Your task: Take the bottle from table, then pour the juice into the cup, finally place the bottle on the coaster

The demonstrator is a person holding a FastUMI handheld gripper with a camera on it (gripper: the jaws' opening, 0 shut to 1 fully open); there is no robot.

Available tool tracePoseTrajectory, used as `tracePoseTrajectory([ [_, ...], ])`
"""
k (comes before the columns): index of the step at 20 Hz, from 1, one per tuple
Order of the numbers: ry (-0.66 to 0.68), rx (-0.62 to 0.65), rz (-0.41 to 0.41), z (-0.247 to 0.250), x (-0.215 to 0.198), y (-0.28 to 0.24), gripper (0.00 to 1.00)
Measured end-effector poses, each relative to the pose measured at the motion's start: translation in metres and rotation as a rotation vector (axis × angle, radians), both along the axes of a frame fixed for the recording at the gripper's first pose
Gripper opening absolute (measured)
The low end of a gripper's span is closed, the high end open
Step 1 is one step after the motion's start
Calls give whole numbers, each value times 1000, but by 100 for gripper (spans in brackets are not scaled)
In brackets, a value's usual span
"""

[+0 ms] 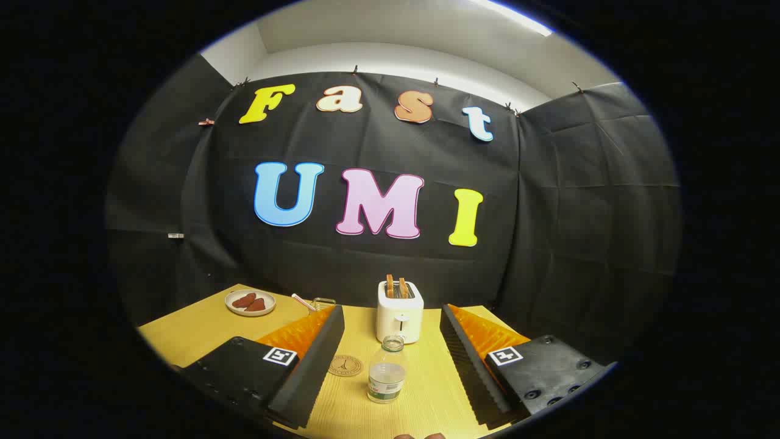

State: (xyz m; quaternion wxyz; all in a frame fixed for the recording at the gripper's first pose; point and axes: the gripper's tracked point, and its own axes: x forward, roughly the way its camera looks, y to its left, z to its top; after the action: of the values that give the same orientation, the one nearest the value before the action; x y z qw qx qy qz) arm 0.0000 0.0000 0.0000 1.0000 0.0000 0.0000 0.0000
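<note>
Standing beyond the bottle [387,371] between the wide-apart tool [390,366] fingers: toaster [400,316].

No word or number can be read with certainty. The gripper [390,308] carries two signs: a square black-and-white coded marker [280,356] on one finger and a twin marker [506,355] on the other. The fingers stand wide apart, with the bottle [386,375] between them, touching neither. The bottle's label has green and red print, too small to read. The round coaster [345,366] beside it on the worktop bears a tower-like emblem ringed by illegible lettering
</note>
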Motion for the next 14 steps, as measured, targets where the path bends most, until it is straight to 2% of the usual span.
tracePoseTrajectory([
  [14, 83, 12, 6, -25, 20, 3, 97],
])
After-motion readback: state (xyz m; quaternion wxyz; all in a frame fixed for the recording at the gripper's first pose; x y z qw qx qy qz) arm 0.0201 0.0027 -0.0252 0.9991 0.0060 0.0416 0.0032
